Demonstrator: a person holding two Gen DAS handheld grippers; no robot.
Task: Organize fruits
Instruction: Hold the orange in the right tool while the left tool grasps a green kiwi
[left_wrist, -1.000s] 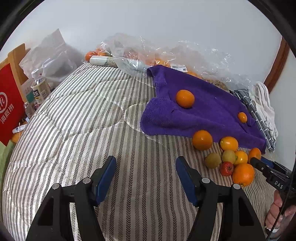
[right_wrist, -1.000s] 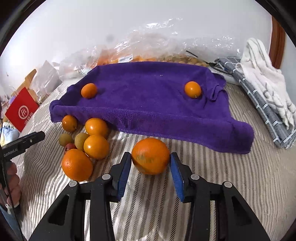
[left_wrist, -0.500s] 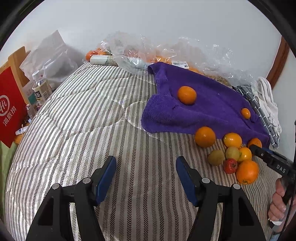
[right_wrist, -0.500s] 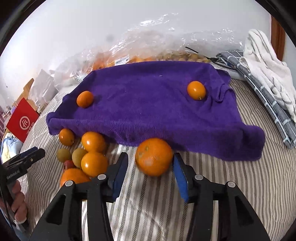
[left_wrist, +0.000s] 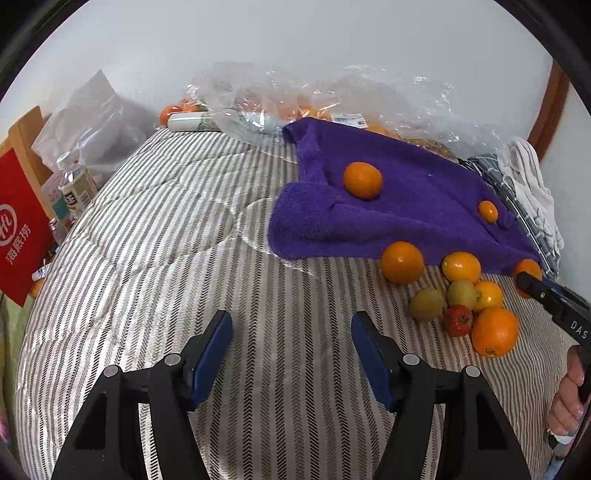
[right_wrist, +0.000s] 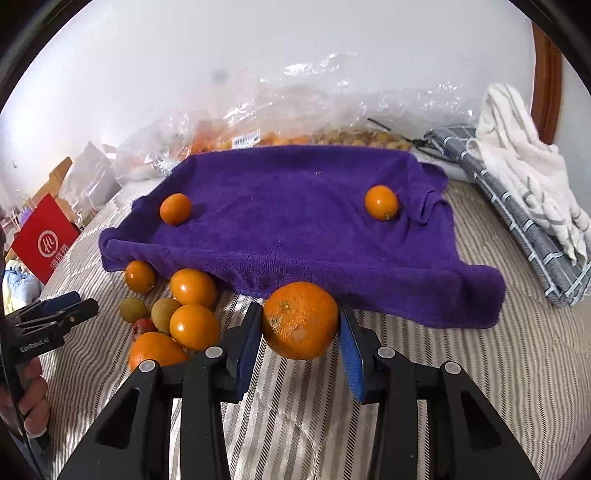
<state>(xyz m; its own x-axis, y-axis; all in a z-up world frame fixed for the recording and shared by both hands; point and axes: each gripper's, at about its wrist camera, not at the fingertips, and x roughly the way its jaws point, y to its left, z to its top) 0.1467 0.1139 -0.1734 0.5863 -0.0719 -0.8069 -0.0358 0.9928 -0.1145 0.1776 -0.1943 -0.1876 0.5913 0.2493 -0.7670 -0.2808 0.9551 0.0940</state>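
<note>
Landmark: a purple towel (right_wrist: 295, 221) lay spread over the striped bedcover (left_wrist: 166, 258).

Right gripper (right_wrist: 301, 332): its blue pads pinched a large orange (right_wrist: 300, 320) from both sides, at the towel's near edge.

Left gripper (left_wrist: 291, 347): spread wide with nothing between the fingers, over bare bedcover, well to the left of the towel's near corner.

On the towel: a small orange (right_wrist: 175, 208) sat near its left end and another small orange (right_wrist: 381, 202) near its right end, well apart from each other.

Loose pile: beside the towel's near-left corner, close together, lay several oranges (right_wrist: 194, 326), two yellow-green fruits (right_wrist: 165, 314) and one small red fruit (right_wrist: 143, 326).

Edge fruit: one orange (right_wrist: 139, 276) rested just under the towel's left corner.

Behind the towel: clear plastic bags (right_wrist: 295, 122) with more orange and yellowish fruit inside lay against the wall.

Right of the towel: a grey checked cloth (right_wrist: 517, 221) with a white cloth (right_wrist: 524, 166) on top of it.

Far left of the towel: a red bag (left_wrist: 22, 229) and a plastic bottle (left_wrist: 75, 188) stood off the bed's side.
</note>
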